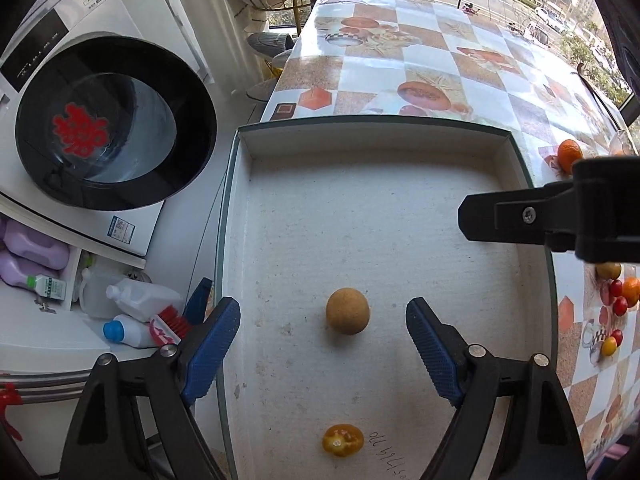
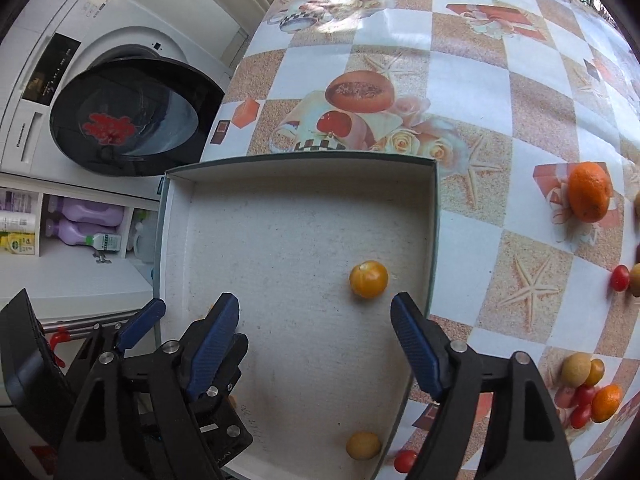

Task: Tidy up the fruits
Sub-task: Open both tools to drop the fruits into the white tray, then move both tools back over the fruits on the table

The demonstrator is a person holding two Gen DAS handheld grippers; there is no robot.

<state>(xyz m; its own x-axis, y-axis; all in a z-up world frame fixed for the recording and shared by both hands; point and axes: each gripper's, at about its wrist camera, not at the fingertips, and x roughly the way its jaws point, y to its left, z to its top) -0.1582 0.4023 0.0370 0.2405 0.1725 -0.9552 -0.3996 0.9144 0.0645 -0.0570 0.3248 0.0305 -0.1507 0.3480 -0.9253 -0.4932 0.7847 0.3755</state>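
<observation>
A shallow white box (image 1: 360, 140) (image 2: 280, 172) sits on the patterned table. In the left wrist view a tan round fruit (image 1: 347, 316) lies on the box floor between the open, empty fingers of my left gripper (image 1: 323, 332), and a yellow-orange tomato (image 1: 343, 440) lies nearer. In the right wrist view my right gripper (image 2: 315, 330) is open and empty over the box, just short of a yellow-orange tomato (image 2: 368, 279); a yellow fruit (image 2: 363, 445) lies by the near box wall. My right gripper's finger (image 1: 504, 218) shows in the left view.
Loose fruit lies on the table right of the box: a tangerine (image 2: 590, 191) (image 1: 569, 155), cherry tomatoes (image 2: 619, 277), and a cluster with a small tangerine (image 2: 606, 402). A washing machine (image 1: 112, 120) with an open door stands left, with bottles (image 1: 132, 320) below.
</observation>
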